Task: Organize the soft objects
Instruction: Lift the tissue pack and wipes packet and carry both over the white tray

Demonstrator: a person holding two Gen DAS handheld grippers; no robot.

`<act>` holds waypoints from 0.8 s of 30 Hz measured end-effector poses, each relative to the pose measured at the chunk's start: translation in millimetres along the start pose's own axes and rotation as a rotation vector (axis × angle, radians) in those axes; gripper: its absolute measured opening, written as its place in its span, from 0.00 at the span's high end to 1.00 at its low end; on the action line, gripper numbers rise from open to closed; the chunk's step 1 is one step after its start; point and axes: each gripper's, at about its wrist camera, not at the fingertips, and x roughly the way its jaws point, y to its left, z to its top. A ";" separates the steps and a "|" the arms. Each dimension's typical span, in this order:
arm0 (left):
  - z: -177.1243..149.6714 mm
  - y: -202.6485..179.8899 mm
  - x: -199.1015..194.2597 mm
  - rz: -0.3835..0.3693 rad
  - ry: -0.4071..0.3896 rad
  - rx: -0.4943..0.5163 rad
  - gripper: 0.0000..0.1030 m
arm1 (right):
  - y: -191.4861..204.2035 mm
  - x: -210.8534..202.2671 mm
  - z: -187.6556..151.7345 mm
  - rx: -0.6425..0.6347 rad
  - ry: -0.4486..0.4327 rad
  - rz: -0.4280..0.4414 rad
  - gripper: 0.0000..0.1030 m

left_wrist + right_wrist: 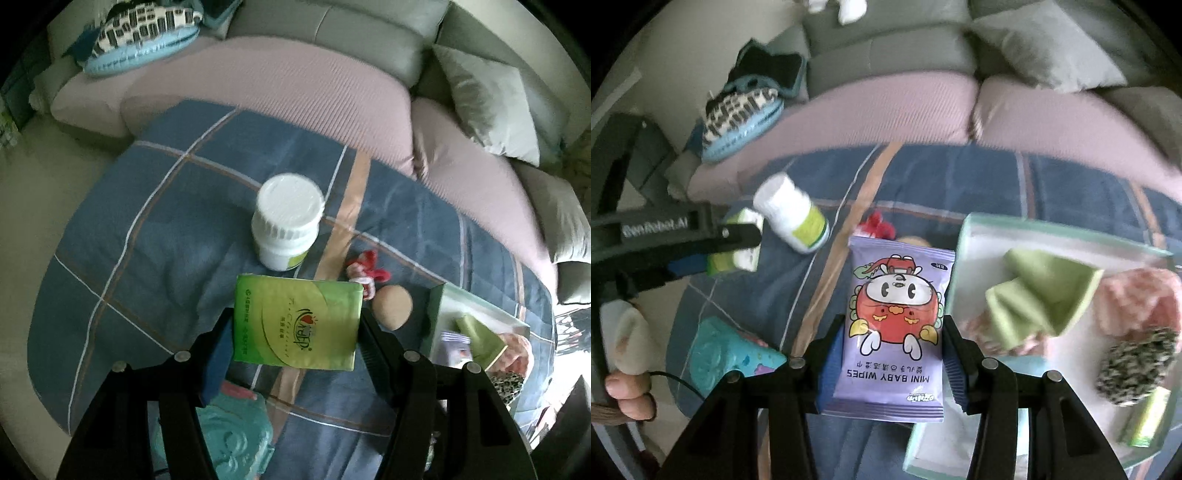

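left wrist view: my left gripper [295,325] pinches a green tissue pack [297,323] by its two side edges, held flat-face up above the blue plaid blanket [155,236]. the pack is glossy lime green with a darker curved band, a small red-and-orange logo and fine print along one edge; its wrapper looks slightly puffed. beyond it a white bottle [286,225] with a ribbed cap stands on the blanket, and a tan ball [392,307] lies just beside a red and white toy [365,267].

right wrist view: my right gripper [894,350] has its blue-padded jaws pressed on the sides of a lilac baby wipes packet [897,325], printed with a round red cartoon figure with a white face and bold lettering near the bottom seam. it hangs over the blanket just beside the pale green tray [964,258]. inside the tray lie a green cloth [1041,295], a pink fluffy piece [1137,302] and a speckled pompom [1134,365]. a teal plush [720,358] rests on the blanket at lower left.
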 end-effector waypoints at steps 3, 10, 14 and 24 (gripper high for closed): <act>-1.8 -11.0 -6.9 -0.019 -0.033 0.003 0.36 | -11.7 -22.9 1.1 0.025 -0.049 -0.018 0.50; -11.1 -38.7 -14.1 -0.069 -0.067 0.041 0.36 | -45.7 -62.1 4.0 0.091 -0.130 -0.063 0.50; -16.5 -51.9 -17.4 -0.081 -0.080 0.065 0.36 | -67.4 -79.6 1.4 0.128 -0.163 -0.112 0.50; -28.2 -92.9 -15.8 -0.107 -0.092 0.156 0.36 | -126.4 -100.7 -5.7 0.250 -0.199 -0.178 0.50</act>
